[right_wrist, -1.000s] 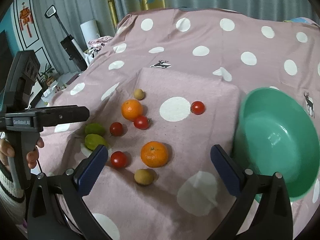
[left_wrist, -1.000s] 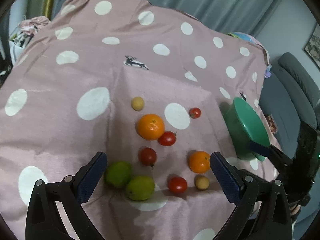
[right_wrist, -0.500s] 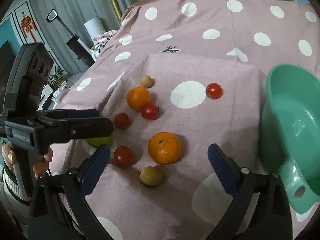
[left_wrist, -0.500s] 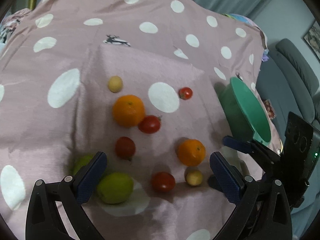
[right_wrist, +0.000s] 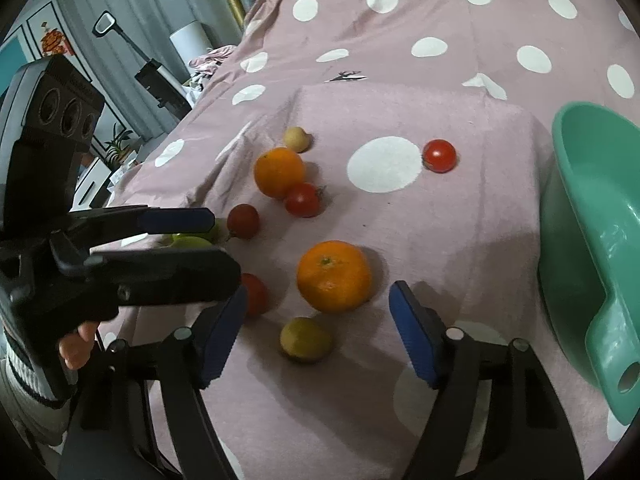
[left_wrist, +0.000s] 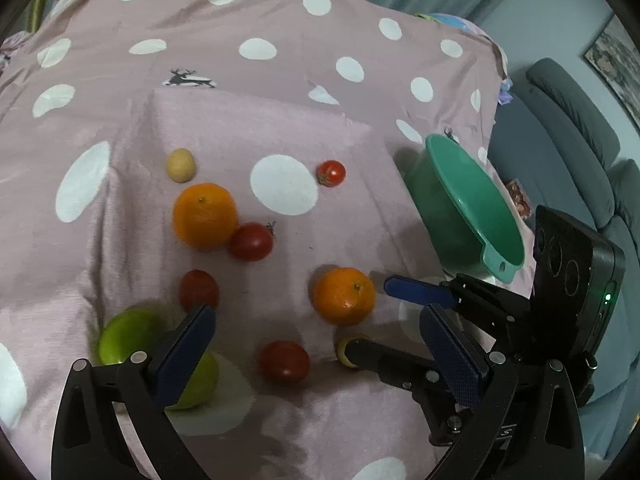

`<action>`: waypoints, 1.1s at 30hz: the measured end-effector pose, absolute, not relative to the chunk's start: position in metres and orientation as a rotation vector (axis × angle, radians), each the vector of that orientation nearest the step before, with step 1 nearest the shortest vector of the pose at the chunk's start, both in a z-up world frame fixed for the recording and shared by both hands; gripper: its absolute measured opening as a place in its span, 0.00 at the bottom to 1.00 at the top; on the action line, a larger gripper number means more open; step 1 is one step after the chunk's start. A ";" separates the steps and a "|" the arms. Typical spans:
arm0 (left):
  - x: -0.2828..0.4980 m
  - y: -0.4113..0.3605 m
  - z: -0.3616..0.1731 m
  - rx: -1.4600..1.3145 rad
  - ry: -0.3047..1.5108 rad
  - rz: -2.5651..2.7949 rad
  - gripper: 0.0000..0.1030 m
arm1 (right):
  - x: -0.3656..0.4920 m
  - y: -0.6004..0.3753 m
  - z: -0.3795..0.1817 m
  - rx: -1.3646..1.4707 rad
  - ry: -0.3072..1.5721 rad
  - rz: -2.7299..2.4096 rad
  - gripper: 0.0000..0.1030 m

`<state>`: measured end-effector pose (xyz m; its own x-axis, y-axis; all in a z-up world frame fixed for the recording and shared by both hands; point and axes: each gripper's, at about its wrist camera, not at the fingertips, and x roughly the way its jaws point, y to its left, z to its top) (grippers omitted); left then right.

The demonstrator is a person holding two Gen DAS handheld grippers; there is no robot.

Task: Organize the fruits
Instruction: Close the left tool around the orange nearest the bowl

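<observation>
Clearly the right gripper (right_wrist: 314, 334), jaws closing, straddles the small yellow-brown round fruit (right_wrist: 306, 339) untouched; clipping the neighbouring glossy orange (right_wrist: 334, 276) might roll it (left gripper (left_wrist: 316, 354) wide, empty).

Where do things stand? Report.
Right claw closing around small yellow fruit, pads not touching. Left claw open over fruits. Green bowl empty. Near orange crowds the pick.

Both grippers pitched down, side by side. Left gripper (left_wrist: 316, 344) jaws wide apart; right gripper (right_wrist: 316, 334) jaws closing, not gripping.
</observation>
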<state>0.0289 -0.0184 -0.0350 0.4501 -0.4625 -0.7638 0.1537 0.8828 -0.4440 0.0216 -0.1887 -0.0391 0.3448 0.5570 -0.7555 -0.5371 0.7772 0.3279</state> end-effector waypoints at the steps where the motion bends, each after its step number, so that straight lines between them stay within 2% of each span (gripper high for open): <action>1: 0.030 -0.020 -0.036 -0.331 1.046 -0.391 0.99 | 0.022 -0.190 -0.040 0.027 0.991 0.714 0.70; 10: 0.043 -0.027 -0.048 -0.387 1.109 -0.416 0.97 | 0.026 -0.193 -0.047 0.046 1.011 0.716 0.63; 13: 0.050 -0.030 -0.049 -0.391 1.130 -0.423 0.84 | 0.028 -0.191 -0.049 0.053 1.018 0.723 0.63; 19: 0.058 -0.037 -0.055 -0.391 1.181 -0.437 0.80 | 0.032 -0.190 -0.053 0.071 1.035 0.734 0.60; 23: 0.061 -0.043 -0.059 -0.388 1.209 -0.449 0.71 | 0.035 -0.189 -0.057 0.092 1.052 0.749 0.51; 28: 0.064 -0.044 -0.063 -0.411 1.227 -0.459 0.69 | 0.038 -0.187 -0.061 0.095 1.068 0.756 0.46; 30: 0.065 -0.045 -0.064 -0.413 1.236 -0.465 0.62 | 0.040 -0.187 -0.062 0.097 1.068 0.754 0.44; 33: 0.066 -0.046 -0.069 -0.409 1.258 -0.462 0.57 | 0.042 -0.187 -0.063 0.103 1.072 0.755 0.42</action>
